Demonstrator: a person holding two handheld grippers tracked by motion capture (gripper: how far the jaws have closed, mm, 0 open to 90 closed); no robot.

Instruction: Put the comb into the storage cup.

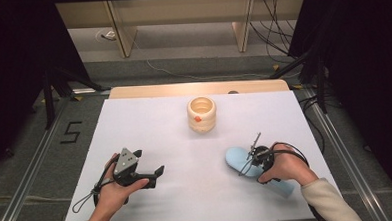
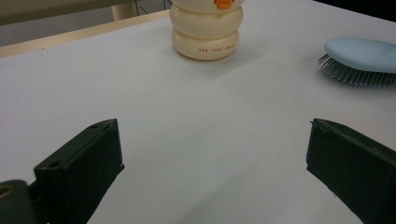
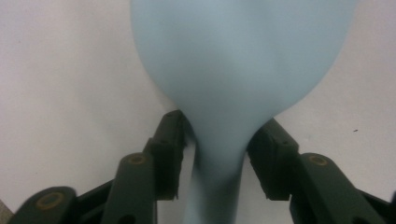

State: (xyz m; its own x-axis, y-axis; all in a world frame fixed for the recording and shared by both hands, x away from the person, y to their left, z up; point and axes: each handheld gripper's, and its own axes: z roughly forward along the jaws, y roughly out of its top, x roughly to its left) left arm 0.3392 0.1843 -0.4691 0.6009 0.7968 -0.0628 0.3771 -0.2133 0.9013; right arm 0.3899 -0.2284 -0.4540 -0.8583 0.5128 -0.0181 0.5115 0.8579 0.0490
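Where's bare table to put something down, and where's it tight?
Free: the wide white stretch between the left gripper and the hairbrush, in front of the cream holder, plus both far corners beside it. Tight: the near right, where the right gripper straddles the brush neck.

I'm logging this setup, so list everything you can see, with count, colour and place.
hairbrush: one, light blue, bristles down, on the table's right, near side.
ringed container: one, cream with an orange mark, open top, middle of the far side.
table: one, white sheet over a wooden top.
left tool: one, black, jaws open over bare table.
right tool: one, black, jaws astride the hairbrush's neck, pads at its sides.
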